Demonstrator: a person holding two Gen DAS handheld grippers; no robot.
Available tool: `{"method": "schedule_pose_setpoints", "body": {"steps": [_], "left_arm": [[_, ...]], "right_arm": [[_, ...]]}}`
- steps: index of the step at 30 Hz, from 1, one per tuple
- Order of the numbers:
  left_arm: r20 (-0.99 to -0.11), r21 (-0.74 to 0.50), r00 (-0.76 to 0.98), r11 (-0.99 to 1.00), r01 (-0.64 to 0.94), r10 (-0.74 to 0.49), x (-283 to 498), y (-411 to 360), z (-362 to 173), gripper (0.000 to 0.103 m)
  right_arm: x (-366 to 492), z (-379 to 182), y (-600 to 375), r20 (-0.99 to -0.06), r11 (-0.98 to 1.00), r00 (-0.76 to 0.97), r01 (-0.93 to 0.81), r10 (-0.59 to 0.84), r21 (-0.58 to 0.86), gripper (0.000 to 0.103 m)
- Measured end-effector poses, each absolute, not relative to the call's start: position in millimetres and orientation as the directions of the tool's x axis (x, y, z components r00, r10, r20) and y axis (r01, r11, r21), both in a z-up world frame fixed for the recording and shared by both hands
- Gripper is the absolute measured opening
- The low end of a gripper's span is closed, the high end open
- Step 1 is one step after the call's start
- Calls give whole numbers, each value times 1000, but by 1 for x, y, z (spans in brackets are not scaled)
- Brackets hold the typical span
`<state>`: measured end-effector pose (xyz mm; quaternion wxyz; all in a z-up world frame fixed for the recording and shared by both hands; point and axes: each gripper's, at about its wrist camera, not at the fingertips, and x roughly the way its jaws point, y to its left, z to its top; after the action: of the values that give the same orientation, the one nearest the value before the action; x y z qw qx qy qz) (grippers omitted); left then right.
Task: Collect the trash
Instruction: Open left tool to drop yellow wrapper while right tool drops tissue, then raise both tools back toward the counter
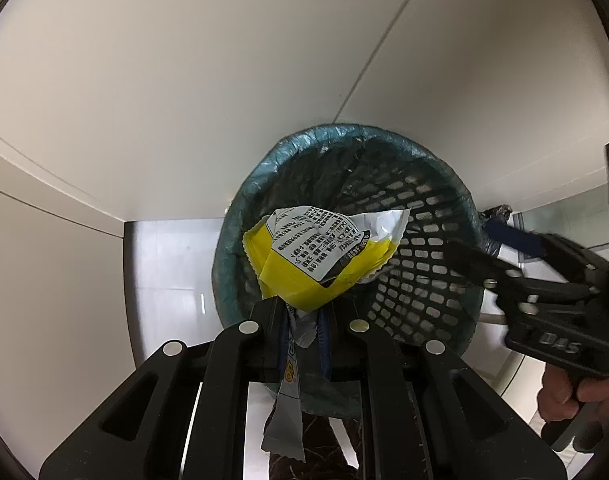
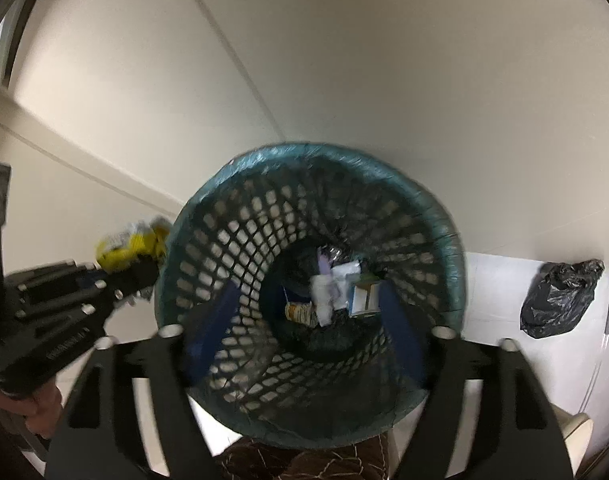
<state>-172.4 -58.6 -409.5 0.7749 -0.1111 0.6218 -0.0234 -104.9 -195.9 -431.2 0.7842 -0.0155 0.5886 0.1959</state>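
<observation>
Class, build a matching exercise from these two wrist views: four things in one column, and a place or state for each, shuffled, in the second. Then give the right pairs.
Things
1. yellow wrapper
2. left gripper
3. right gripper
4. black bag

Places or states
A. open above the basket
B. lying on the floor by the wall
C. pinched between two fingers
D. shut on a piece of trash

Pairs: 1-C, 2-D, 3-A, 4-B
</observation>
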Motion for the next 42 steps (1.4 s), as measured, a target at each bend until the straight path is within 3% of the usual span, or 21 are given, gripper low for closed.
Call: {"method": "schedule_pose_setpoints", "body": {"steps": [4,9,10,12,15,24,32,42], "left_arm": [[-960,-201,214,976,-84,-180,-167,-66,-419,11],[-958,-215,208,975,-58,-199,-161,-81,-424,15],[-958,-215,205,975,-55,-200,-160,-84,-425,21],[-959,-216,199,975,-50,-203,-157,-89,-426,24],[-956,-219,207,975,-36,-207,-155,-97,-423,44],[-961,-198,205,979,-38,-186,-149,-109,-420,72],[-940,-217,282,974,-57,-193,-144,-107,-382,97],[-913,-237,355,969,-65,-200,-145,-94,-285,97]], "right_arm": [[-109,-421,-213,-923,936,257,-279,288,214,89],[-109,-410,-228,-925,943,267,-268,269,197,90],[-110,-408,-230,-926,946,274,-266,261,187,90],[-111,-400,-237,-924,950,288,-258,251,178,90],[-113,-391,-249,-913,953,308,-226,267,202,90],[-120,-377,-269,-902,961,343,-182,261,209,90],[-127,-337,-276,-883,978,436,-185,172,99,95],[-125,-265,-285,-861,979,471,-153,190,132,95]]}}
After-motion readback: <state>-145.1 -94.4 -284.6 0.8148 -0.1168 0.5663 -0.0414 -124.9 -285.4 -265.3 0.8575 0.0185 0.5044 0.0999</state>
